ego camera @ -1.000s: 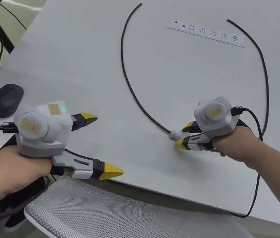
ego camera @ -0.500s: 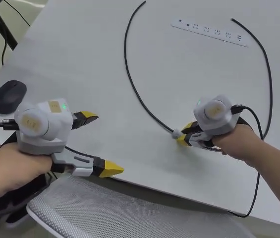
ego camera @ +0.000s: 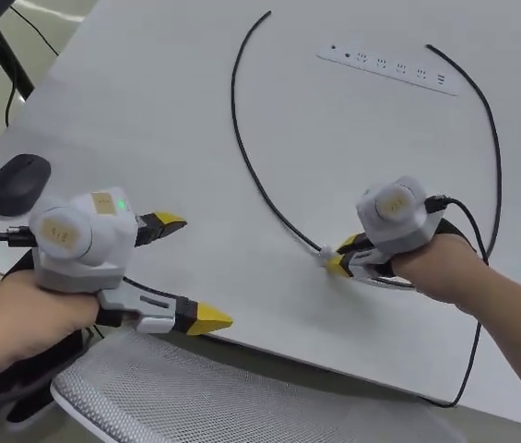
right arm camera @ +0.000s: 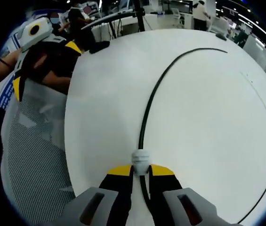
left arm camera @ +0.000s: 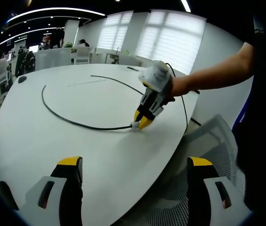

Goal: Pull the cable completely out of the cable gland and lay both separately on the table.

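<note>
A long black cable [ego camera: 234, 111] curves across the white table [ego camera: 149, 111] down to a small white cable gland [ego camera: 327, 252]. My right gripper [ego camera: 338, 263] is shut on the cable gland at the table's near right, its yellow tips resting low on the surface. In the right gripper view the gland [right arm camera: 141, 160] sits at the jaw tips, and the cable [right arm camera: 147, 108] runs away from it. My left gripper [ego camera: 191, 270] hangs open over the table's near edge with nothing between its jaws. The left gripper view shows the right gripper [left arm camera: 141, 123] on the gland [left arm camera: 134, 125].
A white power strip [ego camera: 384, 69] lies at the far side. Another stretch of black cable [ego camera: 495, 138] arcs along the right. A dark mouse [ego camera: 20, 183] sits at the left edge. A grey mesh chair [ego camera: 242, 397] stands below the near edge.
The right gripper's jaws have closed onto the cable gland; one second ago they stood apart around it. The left gripper has hardly moved.
</note>
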{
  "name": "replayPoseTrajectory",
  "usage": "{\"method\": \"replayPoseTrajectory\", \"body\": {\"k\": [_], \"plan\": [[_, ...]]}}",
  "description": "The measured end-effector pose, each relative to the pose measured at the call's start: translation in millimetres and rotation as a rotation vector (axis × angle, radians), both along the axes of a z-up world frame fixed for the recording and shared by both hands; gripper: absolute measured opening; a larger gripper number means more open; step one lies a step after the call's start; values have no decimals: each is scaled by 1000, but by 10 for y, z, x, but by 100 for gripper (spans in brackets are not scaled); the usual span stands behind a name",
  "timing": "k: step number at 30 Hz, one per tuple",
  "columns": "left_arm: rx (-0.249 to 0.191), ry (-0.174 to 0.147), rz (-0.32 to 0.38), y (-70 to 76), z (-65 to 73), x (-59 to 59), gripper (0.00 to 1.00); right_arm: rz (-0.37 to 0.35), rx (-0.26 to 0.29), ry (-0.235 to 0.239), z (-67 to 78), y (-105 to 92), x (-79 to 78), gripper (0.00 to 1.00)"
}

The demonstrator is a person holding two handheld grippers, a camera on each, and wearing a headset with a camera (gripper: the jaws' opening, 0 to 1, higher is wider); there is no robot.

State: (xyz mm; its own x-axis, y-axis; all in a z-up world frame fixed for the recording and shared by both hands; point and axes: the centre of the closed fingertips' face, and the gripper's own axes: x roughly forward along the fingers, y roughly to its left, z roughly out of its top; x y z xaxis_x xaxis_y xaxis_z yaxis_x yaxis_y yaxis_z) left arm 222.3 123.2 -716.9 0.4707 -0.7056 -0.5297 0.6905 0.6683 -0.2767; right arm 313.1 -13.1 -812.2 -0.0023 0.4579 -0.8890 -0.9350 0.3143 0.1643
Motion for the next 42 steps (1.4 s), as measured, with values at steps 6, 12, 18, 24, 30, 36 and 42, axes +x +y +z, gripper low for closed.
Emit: {"method": "replayPoseTrajectory", "body": {"k": [6, 12, 18, 24, 30, 36, 42], "plan": [[2, -16, -28, -73, 100, 87, 92, 9, 4, 21, 184, 7, -90, 7], [-7, -45, -46, -156, 225, 179, 92, 3, 12, 39, 275, -9, -125, 7], [-9, -57, -76, -267, 291, 163, 92, 30, 32, 39, 488, 22, -239, 7], [-18, -65, -95, -384, 369, 118, 92, 48, 48, 44, 699, 32, -397, 7], [-37, -76, -116, -454, 464, 135, 92, 107, 38, 20, 913, 12, -522, 7], [-45, -108, -134, -545, 617, 212, 91, 137, 57, 10, 1157, 44, -586, 7], [-48, -114, -164, -666, 702, 223, 90, 162, 77, 4, 1339, 99, -683, 7]]}}
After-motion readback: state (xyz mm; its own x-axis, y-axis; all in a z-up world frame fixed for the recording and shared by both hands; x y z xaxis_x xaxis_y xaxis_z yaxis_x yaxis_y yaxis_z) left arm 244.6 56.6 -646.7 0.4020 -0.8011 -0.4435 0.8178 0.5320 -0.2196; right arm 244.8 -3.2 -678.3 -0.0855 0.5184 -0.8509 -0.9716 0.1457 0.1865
